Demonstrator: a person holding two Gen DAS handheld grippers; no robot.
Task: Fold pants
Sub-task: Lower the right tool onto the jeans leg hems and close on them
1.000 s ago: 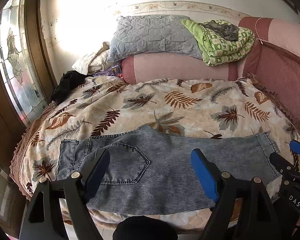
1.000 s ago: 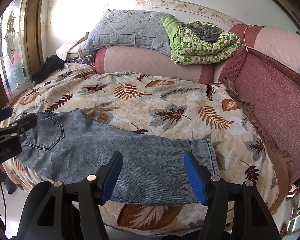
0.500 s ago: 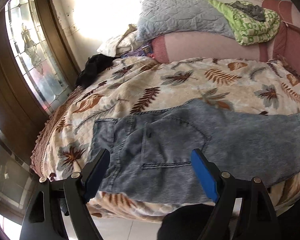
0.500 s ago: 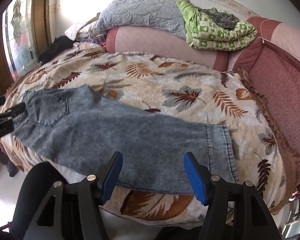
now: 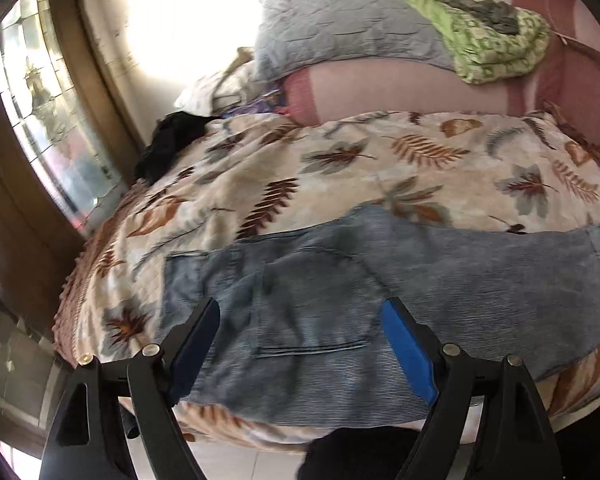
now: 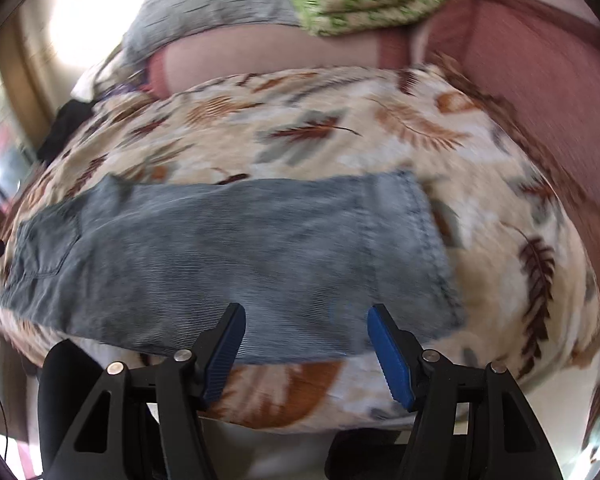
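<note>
Broadly, this looks like the approach before the first grasp: the pants (image 5: 340, 300) lie flat and lengthwise, already doubled leg on leg, and neither tool has hold of them.

Beneath and ahead of both grippers spreads the bedspread (image 5: 380, 168), a quilted cream cloth printed with brown and grey-blue leaves, soft and gently domed, falling away just under the fingers. Beyond it, far ahead, a smooth pink bolster (image 5: 400, 84) carries a grey quilted pillow (image 5: 340, 28) and a folded green patterned blanket (image 5: 496, 44).

The pants are pale washed denim with a fine ribbed weave. Their waist end with a stitched back pocket (image 5: 312, 312) sits directly ahead of the left gripper (image 5: 300, 348), whose blue-padded jaws stand spread wide with only cloth seen beyond the gap, nothing pinched. The hemmed cuff (image 6: 412, 240), a paler band with visible stitching, lies ahead and slightly to the outer side of the right gripper (image 6: 304, 344), also spread and empty, its fingers poised over the near edge of the leg.

Next, I judge, each gripper must drop to the near edge, pinch both layers cleanly at cuff and waist, then carry one end over the other. Denim is stiff enough to hold a crease, but a shallow bite may catch only the top layer.
</note>
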